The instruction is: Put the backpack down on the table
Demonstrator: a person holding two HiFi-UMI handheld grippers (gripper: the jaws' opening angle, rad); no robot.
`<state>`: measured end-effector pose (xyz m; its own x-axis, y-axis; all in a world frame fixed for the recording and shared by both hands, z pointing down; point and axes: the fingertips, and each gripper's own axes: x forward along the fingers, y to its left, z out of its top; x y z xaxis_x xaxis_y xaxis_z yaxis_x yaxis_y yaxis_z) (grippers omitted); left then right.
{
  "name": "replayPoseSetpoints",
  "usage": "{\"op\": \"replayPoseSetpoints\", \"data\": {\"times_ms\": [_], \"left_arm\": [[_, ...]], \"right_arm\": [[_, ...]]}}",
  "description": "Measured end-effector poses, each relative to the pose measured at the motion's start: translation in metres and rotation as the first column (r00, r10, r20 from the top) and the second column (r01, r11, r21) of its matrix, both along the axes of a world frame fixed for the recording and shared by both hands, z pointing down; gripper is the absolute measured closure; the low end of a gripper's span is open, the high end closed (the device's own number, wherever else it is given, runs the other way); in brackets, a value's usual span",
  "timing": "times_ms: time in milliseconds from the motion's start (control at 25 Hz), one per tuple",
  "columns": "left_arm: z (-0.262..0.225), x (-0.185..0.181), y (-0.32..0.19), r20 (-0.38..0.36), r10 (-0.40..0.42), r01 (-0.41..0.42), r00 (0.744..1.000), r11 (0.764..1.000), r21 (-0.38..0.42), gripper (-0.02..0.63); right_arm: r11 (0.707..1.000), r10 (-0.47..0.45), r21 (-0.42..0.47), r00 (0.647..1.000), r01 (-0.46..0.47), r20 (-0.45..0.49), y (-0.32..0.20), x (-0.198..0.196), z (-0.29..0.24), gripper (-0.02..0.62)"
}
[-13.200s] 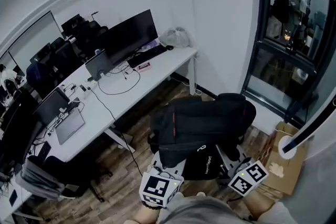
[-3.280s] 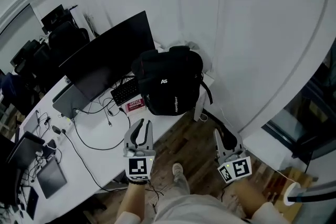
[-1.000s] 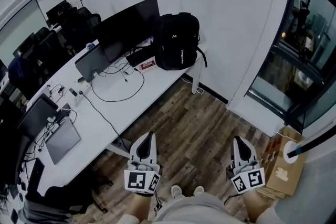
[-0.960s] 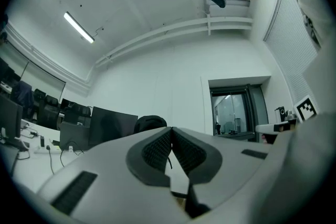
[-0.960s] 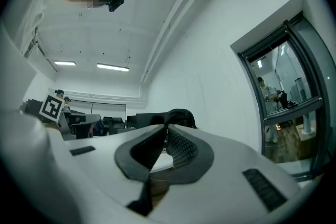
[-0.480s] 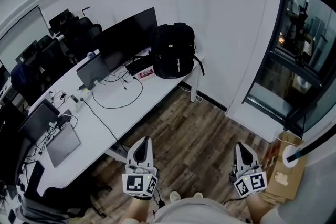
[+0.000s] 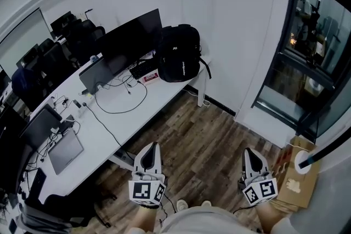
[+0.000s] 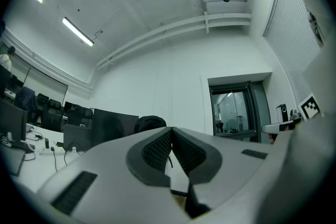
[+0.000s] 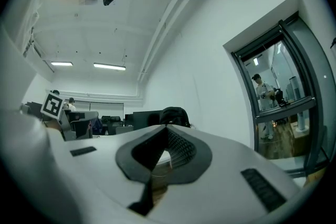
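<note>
Worktop: long white worktop (image 7: 104,124) fills the left side, cables trailing across it.
Monitor: wide black monitor (image 7: 130,35) stands toward the far end.
Left tongs: left tongs (image 7: 148,146) closed pad to pad, empty, over the brown wood-plank floor (image 7: 208,134).
Backpack: black fabric backpack (image 7: 178,53) upright on the worktop's far end, just beside the monitor, well apart from both tongs.
Right tongs: right tongs (image 7: 251,153) closed, nothing between them, over the floor.
Door: dark-framed glass door (image 7: 312,52) at far right.

An office: ahead and left of the fingers (image 7: 148,155) a long white desk (image 7: 123,118) carries monitors (image 7: 131,35), a keyboard (image 7: 143,68), laptops (image 7: 64,149) and trailing cables (image 7: 118,83); black office chairs (image 7: 82,30) stand beyond, glass partition (image 7: 307,35) right.
</note>
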<state>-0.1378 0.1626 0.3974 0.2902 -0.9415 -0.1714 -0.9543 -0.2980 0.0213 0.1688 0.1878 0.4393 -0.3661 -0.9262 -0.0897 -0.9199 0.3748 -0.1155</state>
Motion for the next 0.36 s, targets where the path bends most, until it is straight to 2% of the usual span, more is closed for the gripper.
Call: {"op": "replayPoseSetpoints", "data": {"times_ms": [360], "left_arm": [[0.0073, -0.0085, 0.0018, -0.026, -0.026, 0.025, 0.999, 0.999, -0.021, 0.597]], "right_arm": [[1.0, -0.006, -0.009, 1.0, 0.006, 0.001, 0.003, 0.0014, 0.0059, 0.581]]}}
